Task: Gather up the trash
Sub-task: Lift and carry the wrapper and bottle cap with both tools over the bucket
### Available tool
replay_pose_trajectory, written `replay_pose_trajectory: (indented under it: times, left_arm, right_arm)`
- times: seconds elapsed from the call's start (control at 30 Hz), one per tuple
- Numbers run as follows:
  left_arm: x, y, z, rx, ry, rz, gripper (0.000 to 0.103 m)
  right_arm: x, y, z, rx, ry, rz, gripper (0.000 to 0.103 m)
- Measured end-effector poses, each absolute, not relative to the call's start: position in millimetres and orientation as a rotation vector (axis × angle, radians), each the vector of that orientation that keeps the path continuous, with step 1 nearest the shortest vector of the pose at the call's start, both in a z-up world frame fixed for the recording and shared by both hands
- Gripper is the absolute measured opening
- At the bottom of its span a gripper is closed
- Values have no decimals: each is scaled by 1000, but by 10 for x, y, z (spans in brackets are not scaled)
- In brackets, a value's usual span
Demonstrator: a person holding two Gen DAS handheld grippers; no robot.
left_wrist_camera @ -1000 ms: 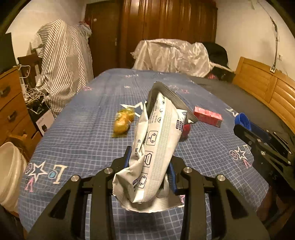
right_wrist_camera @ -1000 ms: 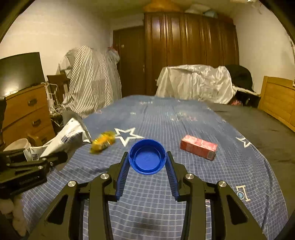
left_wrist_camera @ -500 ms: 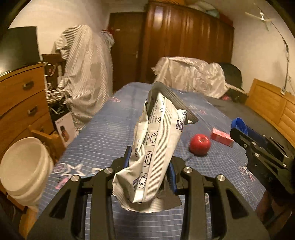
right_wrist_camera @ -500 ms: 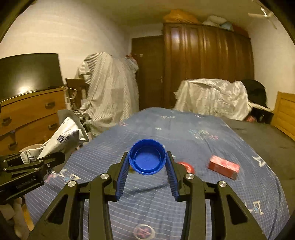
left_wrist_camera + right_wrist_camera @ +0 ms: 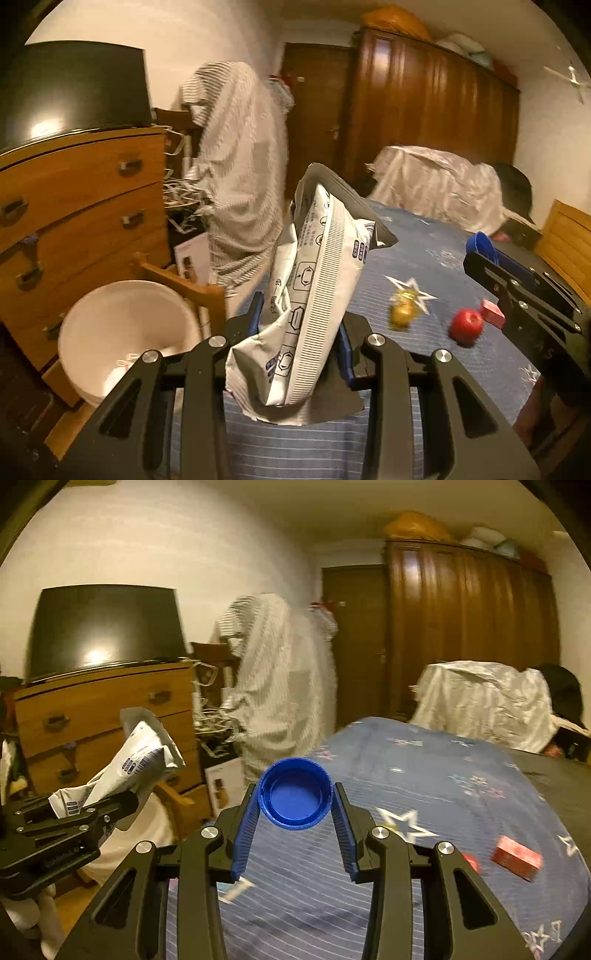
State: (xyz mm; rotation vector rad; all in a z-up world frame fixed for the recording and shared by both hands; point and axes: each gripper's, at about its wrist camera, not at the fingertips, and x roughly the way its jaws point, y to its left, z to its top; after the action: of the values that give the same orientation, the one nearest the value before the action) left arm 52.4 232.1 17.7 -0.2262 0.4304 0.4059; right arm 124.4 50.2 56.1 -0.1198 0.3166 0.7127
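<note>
The left gripper (image 5: 301,332) has its jaws closed on a crumpled white wrapper (image 5: 310,295), which stands up between them. This wrapper is light and soft foil; it bends easily and can slip, so the hold low on the crumpled part, where the layers are thick, seems the safest. The right gripper (image 5: 294,812) has its jaws closed on a blue bottle cap (image 5: 294,794), pinched at its ribbed rim. The cap is stiff and light, but it is round and may pop out if the pressure is uneven. A white bucket (image 5: 122,332) stands beside the bed (image 5: 424,258), probably the bin. A yellow wrapper (image 5: 402,310), a red apple (image 5: 466,325) and a red box (image 5: 517,856) lie on the bed.
</note>
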Motion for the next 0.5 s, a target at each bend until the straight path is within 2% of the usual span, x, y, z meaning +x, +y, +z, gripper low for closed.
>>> replay_pose_trajectory:
  times: [0.5]
  left_arm:
    - [-73,3325,238,-287,434,599,33]
  right_arm:
    - [874,2437,780,-198,364,945,41]
